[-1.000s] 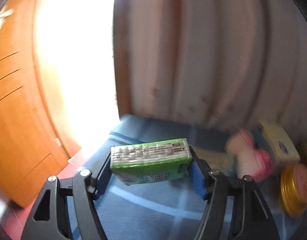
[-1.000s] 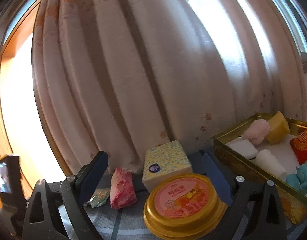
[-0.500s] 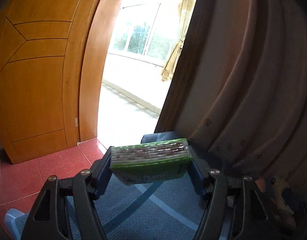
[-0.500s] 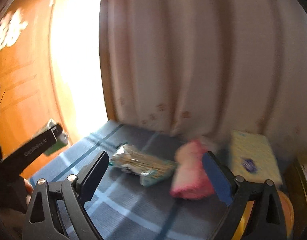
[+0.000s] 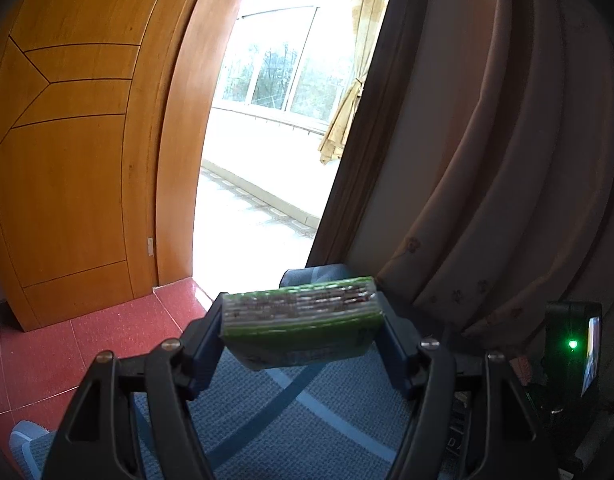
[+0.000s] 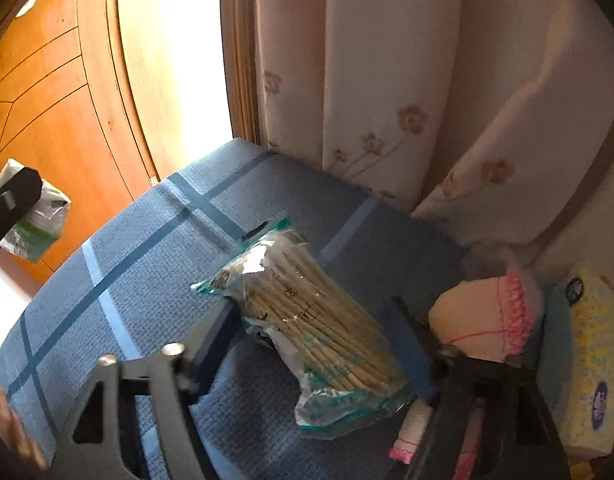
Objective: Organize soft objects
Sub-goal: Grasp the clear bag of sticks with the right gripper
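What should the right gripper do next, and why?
Probably ease down and close: the right gripper is open, its fingers either side of the clear bag of pale sticks lying on the blue striped cloth. The left gripper is occupied, clamping the green tissue pack.

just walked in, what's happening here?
A person is sorting soft items with two handheld grippers. The left gripper is shut on a green tissue pack, held in the air above the blue cloth. The right gripper is open, straddling a clear bag of sticks lying on the cloth, not yet gripped.
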Tool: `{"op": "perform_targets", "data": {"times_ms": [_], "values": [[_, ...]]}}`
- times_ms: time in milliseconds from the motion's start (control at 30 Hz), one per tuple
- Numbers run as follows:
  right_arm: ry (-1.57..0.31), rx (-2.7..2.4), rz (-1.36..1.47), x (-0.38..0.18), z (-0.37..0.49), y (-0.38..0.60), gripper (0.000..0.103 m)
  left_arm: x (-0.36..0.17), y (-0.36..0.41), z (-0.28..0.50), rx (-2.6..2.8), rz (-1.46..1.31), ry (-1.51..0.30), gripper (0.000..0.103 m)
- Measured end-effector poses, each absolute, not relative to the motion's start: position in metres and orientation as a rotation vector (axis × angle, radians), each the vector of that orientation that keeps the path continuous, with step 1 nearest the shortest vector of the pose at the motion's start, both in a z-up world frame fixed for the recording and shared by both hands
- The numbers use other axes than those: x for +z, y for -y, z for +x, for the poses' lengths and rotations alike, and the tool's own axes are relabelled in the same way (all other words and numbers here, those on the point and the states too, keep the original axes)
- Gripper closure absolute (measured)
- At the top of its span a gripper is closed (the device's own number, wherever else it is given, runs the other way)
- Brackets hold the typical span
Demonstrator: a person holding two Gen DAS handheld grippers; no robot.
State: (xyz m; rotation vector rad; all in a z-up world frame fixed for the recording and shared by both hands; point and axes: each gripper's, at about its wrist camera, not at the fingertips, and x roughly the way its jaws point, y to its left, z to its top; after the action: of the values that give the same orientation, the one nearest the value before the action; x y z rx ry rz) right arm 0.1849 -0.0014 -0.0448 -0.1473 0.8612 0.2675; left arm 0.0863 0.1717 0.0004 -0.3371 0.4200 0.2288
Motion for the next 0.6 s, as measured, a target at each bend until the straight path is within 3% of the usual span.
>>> {"op": "perform_targets", "data": {"times_ms": [167, 433, 600], "values": [[-0.845, 0.271, -0.169, -0.042, 0.174, -0.002, 0.059, 0.0, -0.174, 0.086, 0.222, -0.353, -0.422, 0.035], [-0.645, 0.334, 0.097, -0.013, 0.108, 0.035, 0.062, 0.001, -0.172, 0.083, 0.196, -0.351, -0.389, 0.035], [-0.487, 0.258, 0.1, 0.002, 0.061, 0.055, 0.062, 0.008, -0.156, 0.075, 0.152, -0.278, -0.33, 0.035]]}}
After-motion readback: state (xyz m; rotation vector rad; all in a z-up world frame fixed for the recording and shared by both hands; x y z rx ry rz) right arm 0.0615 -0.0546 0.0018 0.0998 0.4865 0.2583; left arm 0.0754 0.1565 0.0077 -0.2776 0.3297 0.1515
